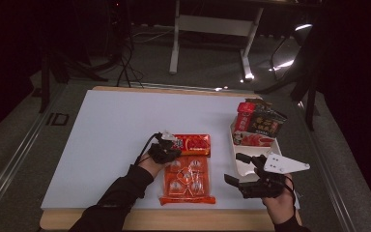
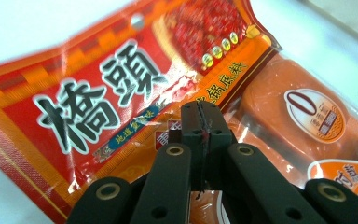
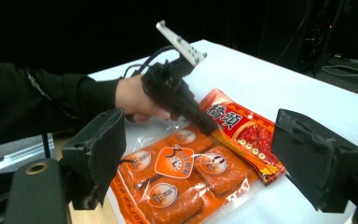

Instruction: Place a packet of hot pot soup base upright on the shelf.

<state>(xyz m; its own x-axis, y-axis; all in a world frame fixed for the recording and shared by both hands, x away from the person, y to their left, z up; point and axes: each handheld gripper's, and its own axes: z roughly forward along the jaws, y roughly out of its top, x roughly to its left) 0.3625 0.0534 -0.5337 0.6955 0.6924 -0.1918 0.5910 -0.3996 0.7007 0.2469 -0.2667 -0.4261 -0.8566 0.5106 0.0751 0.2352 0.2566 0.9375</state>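
- Right gripper (image 1: 241, 170), lower right of the high view: jaws wide apart, nothing between them, hovering at the near table edge. In the right gripper view its two black pads frame the scene, left pad (image 3: 103, 149) lower left.
- Sauce packet (image 1: 188, 169), lower centre of the high view: flat on the white table (image 1: 111, 140), long axis running near-to-far, clear end w/ orange blocks toward the person, red printed header at the far end.
- Left gripper (image 1: 170, 150), just left of centre: jaws clenched together, tips resting on the packet near where header meets the clear part. The left gripper view shows the pads shut w/ no gap (image 2: 200, 122); can't tell if any film is pinched.
- Key relation, my read: packet lies btwn the two grippers, left one already on it, right one just beside its right edge and apart. Right is free for a side grab.
- White tray (image 1: 244, 166), right of centre, further back: holds snack packs (image 1: 259, 123), one red, one dark, plus a flat red one.
- Count: 2 grippers, 1 sauce packet, 1 tray, approx. 3 packs in it.
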